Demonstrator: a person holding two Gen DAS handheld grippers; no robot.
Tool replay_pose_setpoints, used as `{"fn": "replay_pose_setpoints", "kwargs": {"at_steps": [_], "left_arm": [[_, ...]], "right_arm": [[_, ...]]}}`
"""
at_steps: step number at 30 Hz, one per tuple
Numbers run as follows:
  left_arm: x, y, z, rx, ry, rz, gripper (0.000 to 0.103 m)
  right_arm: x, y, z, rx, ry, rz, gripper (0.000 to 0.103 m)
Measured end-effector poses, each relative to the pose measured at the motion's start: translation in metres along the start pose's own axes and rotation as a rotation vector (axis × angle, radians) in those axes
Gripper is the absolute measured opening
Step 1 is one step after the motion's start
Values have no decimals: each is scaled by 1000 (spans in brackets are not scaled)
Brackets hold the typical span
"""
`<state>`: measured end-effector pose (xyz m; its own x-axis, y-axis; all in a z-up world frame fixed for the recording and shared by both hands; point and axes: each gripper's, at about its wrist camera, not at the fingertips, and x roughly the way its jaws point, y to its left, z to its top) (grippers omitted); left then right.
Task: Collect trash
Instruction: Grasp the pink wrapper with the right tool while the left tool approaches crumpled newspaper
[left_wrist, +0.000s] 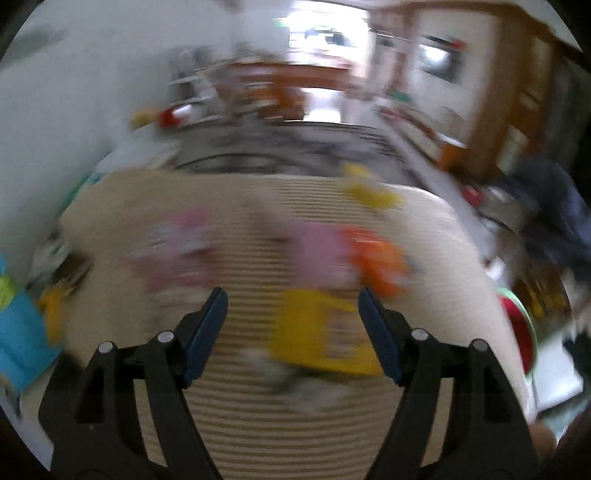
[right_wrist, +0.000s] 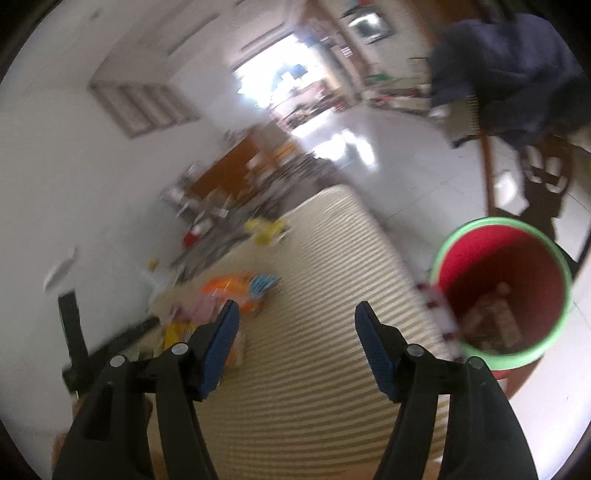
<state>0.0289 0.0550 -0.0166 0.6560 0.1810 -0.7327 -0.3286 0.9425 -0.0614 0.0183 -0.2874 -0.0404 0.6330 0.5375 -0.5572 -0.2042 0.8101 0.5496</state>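
Both views are motion-blurred. In the left wrist view my left gripper (left_wrist: 293, 295) is open and empty above a striped beige mat (left_wrist: 240, 406). A yellow wrapper (left_wrist: 321, 332) lies just ahead between the fingers, with an orange wrapper (left_wrist: 376, 258), two pink wrappers (left_wrist: 321, 251) (left_wrist: 181, 243) and a yellow piece (left_wrist: 369, 192) farther on. In the right wrist view my right gripper (right_wrist: 295, 310) is open and empty over the same mat (right_wrist: 314, 350). A red bin with a green rim (right_wrist: 450, 240) stands to its right and holds some trash. Wrappers (right_wrist: 229, 288) lie left of it.
A blue and green object (left_wrist: 18, 332) sits at the mat's left edge. The red bin's rim (left_wrist: 517, 295) shows at the right in the left wrist view. White tiled floor (right_wrist: 406, 147), a wooden chair with dark cloth (right_wrist: 509, 74) and cluttered shelves (right_wrist: 221, 184) surround the mat.
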Motion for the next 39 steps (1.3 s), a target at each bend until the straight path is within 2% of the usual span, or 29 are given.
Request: {"fn": "replay_pose_setpoints", "kwargs": {"at_steps": [3, 5, 6, 8, 10, 11, 12, 13, 14, 16, 20, 23, 26, 29, 32, 34, 37, 39], "left_arm": [[21, 45, -11, -10, 62, 149, 70], [39, 65, -23, -33, 126, 179, 70], [48, 72, -25, -71, 180, 150, 70], [58, 74, -23, -129, 209, 52, 71], [66, 64, -20, -71, 212, 97, 71], [70, 60, -20, -44, 219, 125, 67], [74, 55, -21, -20, 233, 133, 61], [75, 59, -24, -26, 245, 111, 48], [74, 61, -25, -43, 250, 89, 47], [63, 70, -25, -117, 217, 37, 44], [24, 91, -39, -336, 113, -87, 43], [4, 93, -49, -387, 49, -129, 43], [-2, 99, -43, -412, 5, -132, 43], [-2, 118, -45, -505, -2, -180, 43], [3, 125, -49, -573, 24, -246, 43], [2, 128, -52, -589, 24, -261, 44], [1, 131, -52, -608, 21, -295, 44], [1, 135, -55, -633, 23, -314, 44]], "right_arm": [[15, 7, -3, -38, 54, -49, 64], [14, 6, -3, -32, 39, -63, 64], [16, 3, -2, -20, 47, -71, 64], [19, 3, -2, -12, 54, -85, 64], [21, 5, -3, -32, 57, -98, 64], [22, 6, -3, -41, 59, -102, 64], [23, 8, -3, -54, 65, -109, 65], [23, 8, -4, -59, 69, -112, 65], [23, 8, -5, -63, 72, -115, 64], [25, 9, -6, -71, 77, -124, 64], [30, 12, -7, -93, 101, -151, 64], [43, 23, -7, -119, 128, -156, 64], [66, 58, 3, -161, 157, -93, 65], [97, 108, 19, -205, 183, -8, 65], [133, 157, 29, -236, 229, 60, 71], [170, 196, 33, -247, 288, 106, 76], [225, 245, 26, -305, 377, 96, 86], [255, 266, 18, -329, 430, 86, 87]]}}
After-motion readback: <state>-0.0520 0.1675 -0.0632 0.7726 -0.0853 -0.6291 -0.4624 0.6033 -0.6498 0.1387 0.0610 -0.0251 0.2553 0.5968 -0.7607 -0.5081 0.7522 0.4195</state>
